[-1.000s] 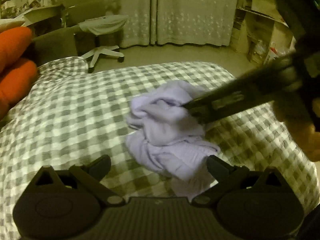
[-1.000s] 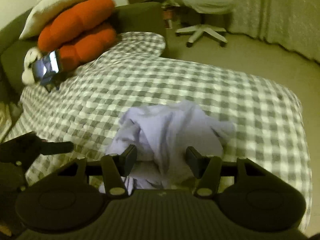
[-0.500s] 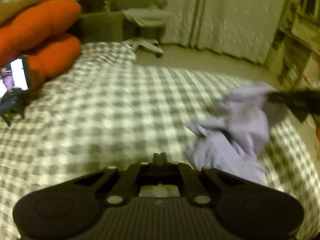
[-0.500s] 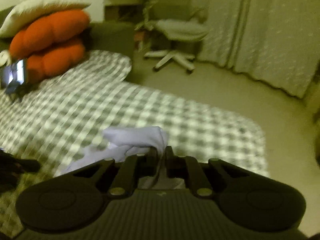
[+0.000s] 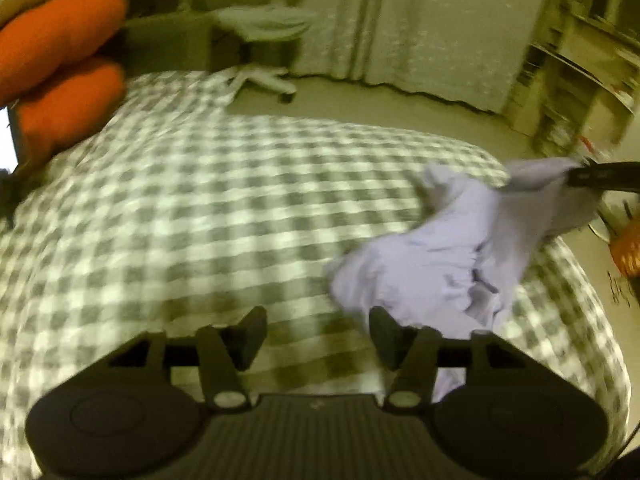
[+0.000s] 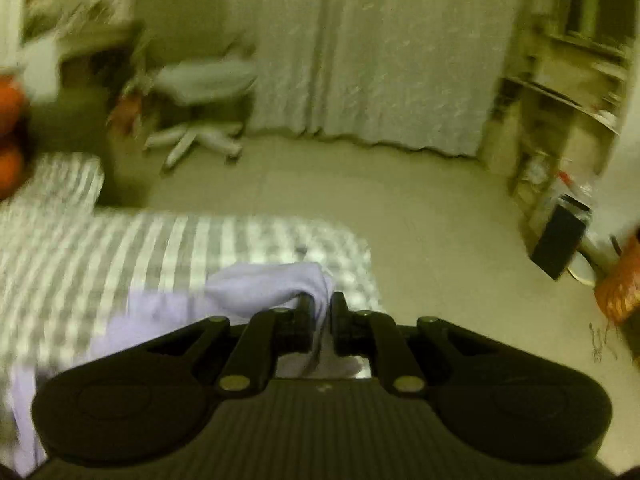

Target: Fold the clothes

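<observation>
A crumpled lavender garment lies on the grey-and-white checked bed, towards its right side. My left gripper hovers over the bedcover just left of the garment; its jaws are opening and only the checked cover shows between them. Its right finger is close to the cloth's lower edge. My right gripper is shut on a fold of the garment and holds it raised near the bed's corner. In the left wrist view the right gripper reaches in from the right edge, pinching the cloth's top.
Orange cushions are stacked at the head of the bed. Beyond the bed lie bare floor, an office chair, pale curtains and cluttered shelves. A dark box sits on the floor at right.
The right gripper closed on the garment and drew it up and towards the bed's right edge. The left gripper swung away, shut with nothing in it, then spread its jaws again.
</observation>
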The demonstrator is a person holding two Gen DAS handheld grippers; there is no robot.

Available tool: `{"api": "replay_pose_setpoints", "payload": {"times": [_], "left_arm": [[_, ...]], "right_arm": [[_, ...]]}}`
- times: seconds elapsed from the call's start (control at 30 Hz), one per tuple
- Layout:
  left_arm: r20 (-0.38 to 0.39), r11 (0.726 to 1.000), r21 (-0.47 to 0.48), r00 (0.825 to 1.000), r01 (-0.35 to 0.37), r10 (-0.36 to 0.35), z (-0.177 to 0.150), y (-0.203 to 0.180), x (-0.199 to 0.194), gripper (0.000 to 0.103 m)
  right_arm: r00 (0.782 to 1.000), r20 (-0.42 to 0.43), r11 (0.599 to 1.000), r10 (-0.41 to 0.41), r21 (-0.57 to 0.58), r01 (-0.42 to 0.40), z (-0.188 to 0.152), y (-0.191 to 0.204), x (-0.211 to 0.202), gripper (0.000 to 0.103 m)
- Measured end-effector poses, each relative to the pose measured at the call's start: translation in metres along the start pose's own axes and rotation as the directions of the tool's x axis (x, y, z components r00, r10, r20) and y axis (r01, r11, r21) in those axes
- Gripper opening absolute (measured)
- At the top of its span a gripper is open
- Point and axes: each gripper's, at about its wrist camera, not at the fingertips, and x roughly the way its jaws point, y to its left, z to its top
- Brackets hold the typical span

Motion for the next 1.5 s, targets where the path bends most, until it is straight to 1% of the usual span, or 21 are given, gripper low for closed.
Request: {"api": "replay_pose_setpoints", "payload": {"times": [0.03, 0.13, 0.2, 0.23, 0.27, 0.33, 0.4, 0.47, 0.53, 0.67, 0.77, 0.87, 0.93, 1.0, 1.1, 1.2, 1.27, 1.3, 1.33, 1.43, 1.5], "left_arm": [[0.011, 1.000, 0.021, 1.000, 0.007, -0.008, 0.000, -0.007, 0.000, 0.068], [0.033, 0.998, 0.059, 0.999, 0.033, -0.035, 0.005, -0.020, 0.006, 0.075], [0.050, 0.996, 0.080, 0.998, 0.036, -0.040, 0.008, -0.035, 0.008, 0.078], [0.050, 0.995, 0.097, 0.998, 0.027, -0.032, 0.009, -0.039, 0.013, 0.078], [0.050, 0.993, 0.113, 0.998, 0.017, -0.023, 0.011, -0.043, 0.017, 0.074], [0.025, 0.991, 0.133, 1.000, -0.010, 0.007, 0.011, -0.047, 0.025, 0.036], [-0.001, 0.994, 0.105, 0.999, -0.034, 0.034, 0.013, -0.041, 0.029, 0.020], [0.025, 0.996, 0.067, 0.998, -0.058, 0.056, 0.018, -0.029, 0.022, 0.017], [0.076, 0.998, -0.005, 0.995, -0.062, 0.062, 0.027, -0.010, 0.006, 0.008], [0.207, 0.986, -0.168, 0.978, 0.012, 0.024, 0.043, 0.033, -0.037, 0.006], [0.300, 0.974, -0.214, 0.954, 0.080, -0.012, 0.047, 0.051, -0.059, 0.006], [0.283, 0.978, -0.189, 0.958, 0.089, -0.032, 0.046, 0.050, -0.056, 0.006], [0.233, 0.975, -0.200, 0.971, 0.094, -0.046, 0.043, 0.051, -0.047, 0.006], [0.199, 0.969, -0.222, 0.978, 0.113, -0.068, 0.039, 0.054, -0.041, 0.006], [0.202, 0.969, -0.217, 0.977, 0.116, -0.072, 0.039, 0.054, -0.041, 0.006], [0.217, 0.971, -0.207, 0.973, 0.121, -0.075, 0.038, 0.053, -0.045, 0.006], [0.218, 0.972, -0.202, 0.973, 0.121, -0.076, 0.036, 0.053, -0.047, 0.006], [0.218, 0.972, -0.199, 0.973, 0.125, -0.081, 0.035, 0.054, -0.046, 0.006], [0.218, 0.972, -0.199, 0.972, 0.127, -0.082, 0.034, 0.056, -0.047, 0.006], [0.232, 0.972, -0.201, 0.970, 0.118, -0.070, 0.036, 0.065, -0.051, 0.006], [0.242, 0.972, -0.204, 0.968, 0.117, -0.065, 0.038, 0.070, -0.053, 0.006]], "right_arm": [[1.000, -0.018, 1.000, 0.009, -0.022, -0.010, -0.003, 0.003, 0.003, 0.011], [0.999, -0.030, 0.996, 0.041, -0.081, -0.044, -0.007, 0.009, 0.004, 0.023], [0.999, -0.010, 0.994, 0.051, -0.098, -0.052, -0.008, 0.010, -0.002, 0.041], [0.998, 0.004, 0.993, 0.056, -0.103, -0.055, -0.008, 0.010, -0.006, 0.044], [0.998, 0.018, 0.993, 0.058, -0.104, -0.056, -0.006, 0.010, -0.009, 0.045], [0.997, 0.038, 0.993, 0.061, -0.108, -0.056, -0.005, 0.013, -0.014, 0.048], [0.996, 0.035, 0.990, 0.078, -0.122, -0.073, -0.005, 0.020, -0.013, 0.050], [0.997, 0.020, 0.986, 0.073, -0.148, -0.070, -0.009, 0.026, -0.011, 0.050], [0.997, 0.017, 0.983, 0.072, -0.173, -0.068, -0.012, 0.027, -0.011, 0.050], [0.981, 0.024, 0.964, 0.190, -0.195, -0.182, -0.018, 0.031, -0.020, 0.050], [0.943, 0.018, 0.918, 0.331, -0.238, -0.318, -0.020, 0.046, -0.031, 0.051], [0.885, 0.016, 0.858, 0.466, -0.251, -0.447, -0.019, 0.057, -0.041, 0.056], [0.847, 0.016, 0.819, 0.532, -0.262, -0.510, -0.018, 0.065, -0.046, 0.057], [0.824, 0.004, 0.792, 0.567, -0.278, -0.544, -0.019, 0.075, -0.049, 0.057], [0.780, -0.028, 0.739, 0.626, -0.299, -0.604, -0.022, 0.088, -0.052, 0.058], [0.704, -0.055, 0.663, 0.708, -0.291, -0.690, -0.024, 0.098, -0.056, 0.058], [0.641, -0.060, 0.603, 0.765, -0.279, -0.747, -0.025, 0.104, -0.062, 0.058], [0.617, -0.064, 0.580, 0.784, -0.280, -0.765, -0.025, 0.106, -0.065, 0.058], [0.615, -0.070, 0.575, 0.786, -0.285, -0.767, -0.026, 0.109, -0.066, 0.058], [0.676, -0.096, 0.637, 0.730, -0.261, -0.725, -0.024, 0.116, -0.054, 0.058], [0.695, -0.118, 0.670, 0.709, -0.197, -0.716, -0.021, 0.112, -0.041, 0.057]]}}
